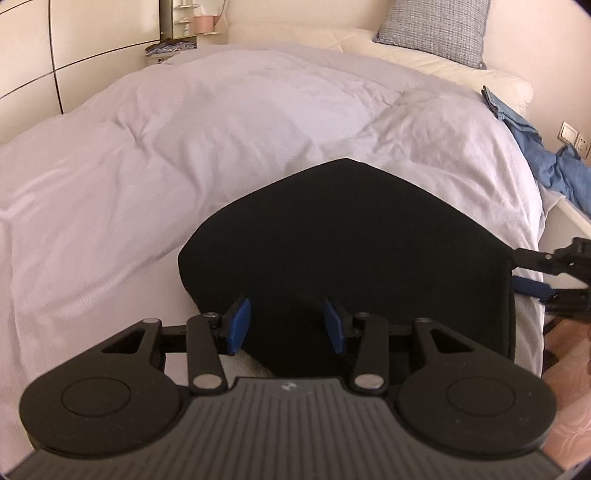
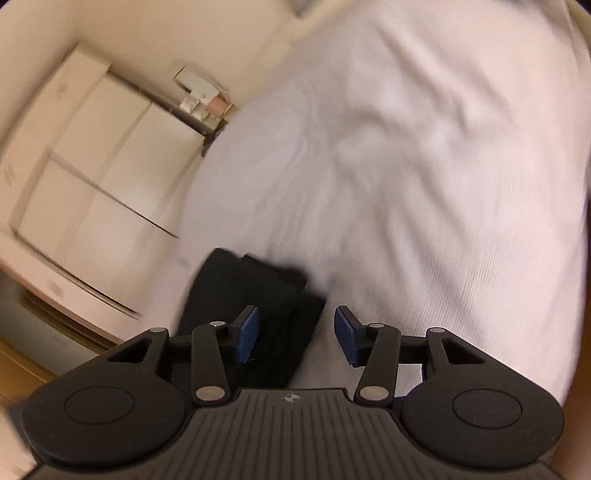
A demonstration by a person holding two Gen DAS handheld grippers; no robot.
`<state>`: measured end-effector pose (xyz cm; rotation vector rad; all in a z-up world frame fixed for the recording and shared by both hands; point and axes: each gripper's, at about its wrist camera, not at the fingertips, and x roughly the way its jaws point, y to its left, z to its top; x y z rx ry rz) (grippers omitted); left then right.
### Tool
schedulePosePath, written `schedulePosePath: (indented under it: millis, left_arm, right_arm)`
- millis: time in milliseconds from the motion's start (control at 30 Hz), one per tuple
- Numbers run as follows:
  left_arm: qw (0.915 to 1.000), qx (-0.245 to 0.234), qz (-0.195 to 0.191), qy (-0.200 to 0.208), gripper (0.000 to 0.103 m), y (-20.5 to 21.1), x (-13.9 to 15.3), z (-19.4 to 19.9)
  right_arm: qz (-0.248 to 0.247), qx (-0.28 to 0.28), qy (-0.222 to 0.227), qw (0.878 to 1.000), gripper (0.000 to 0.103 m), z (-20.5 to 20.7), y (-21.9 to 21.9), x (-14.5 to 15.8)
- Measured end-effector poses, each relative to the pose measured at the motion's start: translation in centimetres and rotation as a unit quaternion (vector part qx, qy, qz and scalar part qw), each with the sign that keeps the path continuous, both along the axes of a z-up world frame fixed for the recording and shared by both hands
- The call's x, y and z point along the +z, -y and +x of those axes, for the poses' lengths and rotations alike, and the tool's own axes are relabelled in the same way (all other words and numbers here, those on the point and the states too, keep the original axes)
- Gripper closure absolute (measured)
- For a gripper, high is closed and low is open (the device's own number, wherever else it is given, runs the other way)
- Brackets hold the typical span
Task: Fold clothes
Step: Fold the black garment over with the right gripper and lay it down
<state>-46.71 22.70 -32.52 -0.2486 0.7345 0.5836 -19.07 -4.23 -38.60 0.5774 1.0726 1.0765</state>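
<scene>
Left wrist view: we hold the left gripper (image 1: 286,325) low over the near edge of a folded black garment (image 1: 351,236), which lies on the white duvet (image 1: 184,147) of a bed. Its blue pads (image 1: 239,325) stand apart, with black cloth showing in the gap between them; they are not pressed onto the fabric as far as we can tell. The garment fills the picture from the centre toward 4 o'clock, its far corner pointing to 12 o'clock. At 3 o'clock our right gripper (image 1: 524,273) comes in from the side, its black and blue fingers just at the garment's right edge; from here we cannot tell whether they touch the cloth. A blue piece of clothing (image 1: 554,162) lies crumpled at 2 o'clock off the duvet's edge, a grey pillow (image 1: 436,26) sits at 1 o'clock, and a cream wardrobe (image 1: 55,44) stands at 10 o'clock.

In the right wrist view, which is blurred, the right gripper (image 2: 295,334) has its pads well apart. The black garment (image 2: 243,295) lies at 7 o'clock of the centre, passing under the left pad, and bare duvet (image 2: 424,166) shows under the right one. The wardrobe (image 2: 92,166) appears tilted at 9 o'clock.
</scene>
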Motion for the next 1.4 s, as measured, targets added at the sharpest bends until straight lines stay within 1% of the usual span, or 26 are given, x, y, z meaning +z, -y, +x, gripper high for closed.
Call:
schedulePosePath:
  millis: [33, 67, 100, 167, 267, 300, 333, 400, 433, 500, 533, 567, 633, 700, 767, 833, 900, 933, 1000, 1067, 1100, 1133, 1200, 1300, 1333, 1400]
  left_arm:
    - [1.0, 0.001, 0.0, -0.001, 0.064, 0.1, 0.1, 0.0]
    - [1.0, 0.001, 0.001, -0.002, 0.064, 0.1, 0.1, 0.0]
    - [1.0, 0.0, 0.004, -0.005, 0.064, 0.3, 0.2, 0.1]
    - [1.0, -0.005, 0.005, -0.003, 0.064, 0.5, 0.4, 0.2]
    - [0.9998, -0.017, 0.011, -0.002, 0.064, 1.0, 0.4, 0.6]
    - [0.9997, -0.021, 0.015, -0.004, 0.064, 1.2, 0.3, 0.8]
    - [0.9994, -0.024, 0.022, -0.01, 0.064, 1.4, 0.1, 1.2]
    - [0.9987, -0.028, 0.034, -0.026, 0.064, 1.8, -0.6, 1.6]
    - [0.9986, -0.027, 0.035, -0.03, 0.064, 2.0, -0.7, 1.6]
    - [0.9987, -0.024, 0.036, -0.026, 0.064, 2.4, -0.4, 1.0]
    - [0.9988, -0.023, 0.037, -0.023, 0.064, 2.7, -0.2, 0.8]
    - [0.999, -0.023, 0.035, -0.018, 0.064, 3.0, 0.2, 0.4]
    - [0.9989, -0.029, 0.036, -0.002, 0.064, 4.3, 1.0, -0.3]
    - [0.9981, -0.043, 0.042, 0.014, 0.064, 6.0, 1.7, -0.9]
    - [0.9969, -0.069, 0.029, 0.024, 0.064, 7.6, 1.5, -1.2]
    - [0.9951, -0.094, 0.018, 0.025, 0.066, 9.1, 0.6, -1.4]
    - [0.9949, -0.098, 0.019, 0.012, 0.066, 10.0, -0.8, -1.1]
    - [0.9948, -0.099, 0.023, 0.007, 0.066, 10.2, -1.4, -0.8]
    - [0.9945, -0.1, 0.031, -0.004, 0.066, 10.5, -2.5, -0.3]
    - [0.9936, -0.103, 0.043, -0.013, 0.066, 10.8, -3.1, 0.2]
    - [0.9931, -0.104, 0.05, -0.017, 0.066, 11.0, -3.1, 0.5]
    - [0.9937, -0.099, 0.049, -0.019, 0.065, 11.0, -3.0, 0.6]
    - [0.9958, -0.081, 0.039, -0.02, 0.065, 10.9, -2.2, 0.5]
    - [0.9984, -0.052, 0.021, 0.004, 0.068, 10.9, -0.7, -1.0]
    - [0.9986, -0.047, 0.023, 0.006, 0.068, 11.1, -0.6, -1.3]
    - [0.9988, -0.045, 0.019, -0.004, 0.068, 11.1, -1.2, -1.3]
  right_arm:
    - [0.008, -0.001, -0.006, 1.0, 0.055, 0.1, -0.4, -0.3]
    - [0.013, -0.002, -0.008, 1.0, 0.072, 0.2, -0.8, -0.5]
    - [0.007, -0.001, 0.008, 1.0, 0.079, 0.0, -1.1, -0.1]
    - [-0.005, 0.0, 0.039, 0.999, 0.088, -0.3, -1.7, 0.7]
    - [-0.017, -0.017, 0.087, 0.996, 0.092, -0.4, -1.7, 2.6]
    - [-0.029, -0.024, 0.089, 0.995, 0.092, -0.2, -1.8, 2.6]
    - [-0.041, -0.029, 0.091, 0.995, 0.092, 0.0, -2.0, 2.5]
    - [-0.079, -0.026, 0.089, 0.993, 0.093, 0.4, -3.2, 1.2]
    - [-0.096, -0.026, 0.093, 0.991, 0.095, 0.4, -3.6, 0.6]
    - [-0.106, -0.024, 0.095, 0.99, 0.093, 0.3, -3.9, 0.2]
    - [-0.105, -0.024, 0.096, 0.99, 0.09, 0.2, -3.8, 0.7]
    - [-0.105, -0.028, 0.114, 0.988, 0.082, -0.1, -3.5, 1.6]
    - [-0.109, -0.036, 0.16, 0.98, 0.073, -0.9, -3.1, 3.6]
    - [-0.104, -0.033, 0.209, 0.972, 0.073, -1.9, -3.2, 5.2]
    - [-0.091, -0.019, 0.254, 0.963, 0.072, -2.9, -3.5, 6.5]
    - [-0.089, 0.013, 0.29, 0.953, 0.073, -3.8, -4.7, 6.5]
    - [-0.107, 0.041, 0.314, 0.942, 0.072, -5.0, -5.0, 5.3]
    - [-0.118, 0.055, 0.326, 0.936, 0.073, -5.5, -5.3, 4.6]
    - [-0.156, 0.081, 0.347, 0.921, 0.073, -5.8, -6.4, 2.6]
    - [-0.168, 0.085, 0.344, 0.92, 0.081, -5.4, -6.6, 1.5]
    - [-0.174, 0.088, 0.342, 0.919, 0.081, -5.3, -6.7, 1.0]
    - [-0.18, 0.089, 0.34, 0.919, 0.081, -5.0, -6.9, 0.6]
    - [-0.185, 0.082, 0.32, 0.926, 0.081, -4.0, -6.7, 0.7]
    - [-0.171, 0.068, 0.294, 0.938, 0.078, -3.9, -5.0, 1.8]
    - [-0.16, 0.062, 0.3, 0.938, 0.077, -4.6, -4.3, 2.6]
    - [-0.138, 0.05, 0.31, 0.939, 0.077, -5.9, -3.0, 3.9]
